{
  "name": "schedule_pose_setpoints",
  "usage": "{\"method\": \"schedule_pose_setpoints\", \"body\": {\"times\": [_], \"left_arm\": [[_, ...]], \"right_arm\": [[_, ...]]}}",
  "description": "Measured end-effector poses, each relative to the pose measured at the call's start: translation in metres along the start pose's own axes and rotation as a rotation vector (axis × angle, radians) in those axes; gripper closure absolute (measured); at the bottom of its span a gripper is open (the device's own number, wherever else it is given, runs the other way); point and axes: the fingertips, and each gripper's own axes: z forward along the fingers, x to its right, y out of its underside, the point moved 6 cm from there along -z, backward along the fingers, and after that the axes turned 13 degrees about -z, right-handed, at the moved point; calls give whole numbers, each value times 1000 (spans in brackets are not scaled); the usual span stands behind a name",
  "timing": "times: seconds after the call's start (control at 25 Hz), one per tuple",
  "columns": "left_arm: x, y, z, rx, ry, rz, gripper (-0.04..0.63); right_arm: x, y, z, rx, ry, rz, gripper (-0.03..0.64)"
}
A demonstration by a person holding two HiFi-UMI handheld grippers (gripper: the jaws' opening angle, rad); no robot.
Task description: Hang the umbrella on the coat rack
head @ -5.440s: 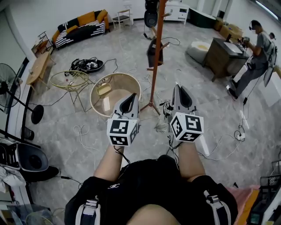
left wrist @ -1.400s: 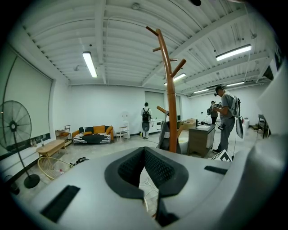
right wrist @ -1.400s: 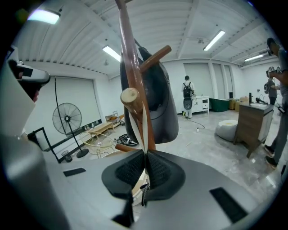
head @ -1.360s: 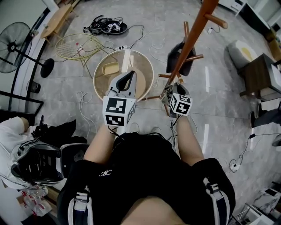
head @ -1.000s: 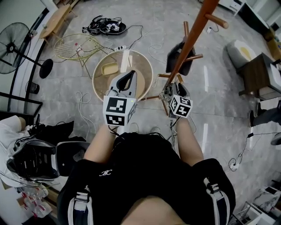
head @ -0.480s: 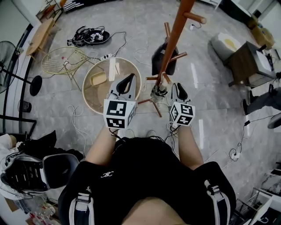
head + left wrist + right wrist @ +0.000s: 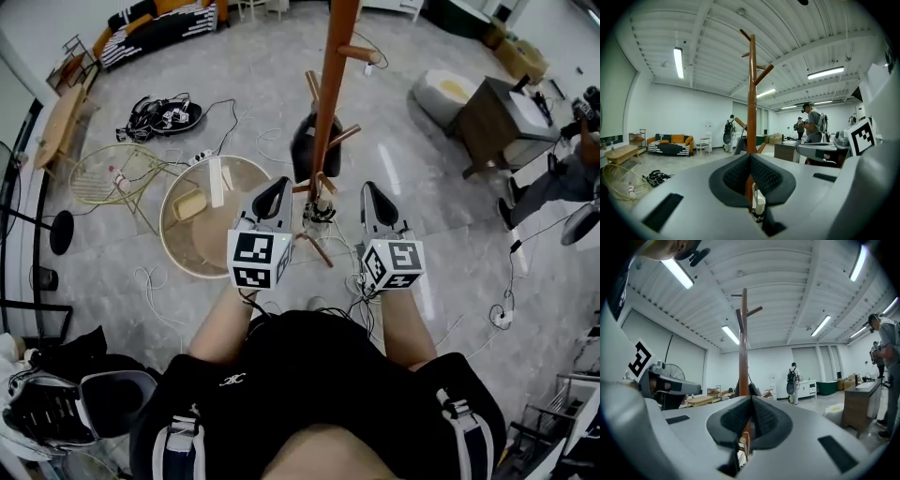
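Observation:
The wooden coat rack (image 7: 333, 84) rises mid-floor, straight ahead of both grippers. Low on its pole, by the short lower pegs, sits a small folded umbrella (image 7: 319, 211) with a pale handle and dark patterned cloth; whether it hangs from a peg or rests against the pole I cannot tell. My left gripper (image 7: 278, 186) is shut and empty, just left of the pole. My right gripper (image 7: 368, 188) is shut and empty, just right of it. In the left gripper view the umbrella (image 7: 758, 206) peeks below the closed jaws, with the coat rack (image 7: 752, 93) behind.
A black bag (image 7: 314, 145) hangs on a peg farther up. A round low table (image 7: 178, 239) and a wire chair (image 7: 112, 173) stand to the left. Cables trail over the floor. A desk (image 7: 492, 117) and a person (image 7: 562, 178) are at the right.
My right gripper has risen from the foot of the rack, away from the umbrella, and now sits level with the left. The left gripper has moved a little towards the pole.

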Motion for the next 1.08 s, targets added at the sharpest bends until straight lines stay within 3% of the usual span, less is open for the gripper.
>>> {"method": "schedule_pose_setpoints", "body": {"times": [0.32,1.08], "left_arm": [[10,-9,6,0,53,17,578],[-6,-18,7,0,70,33,578]], "right_arm": [[9,-26,-9,12,99,2,603],[-1,-25,6,27,108,49,603]]}}
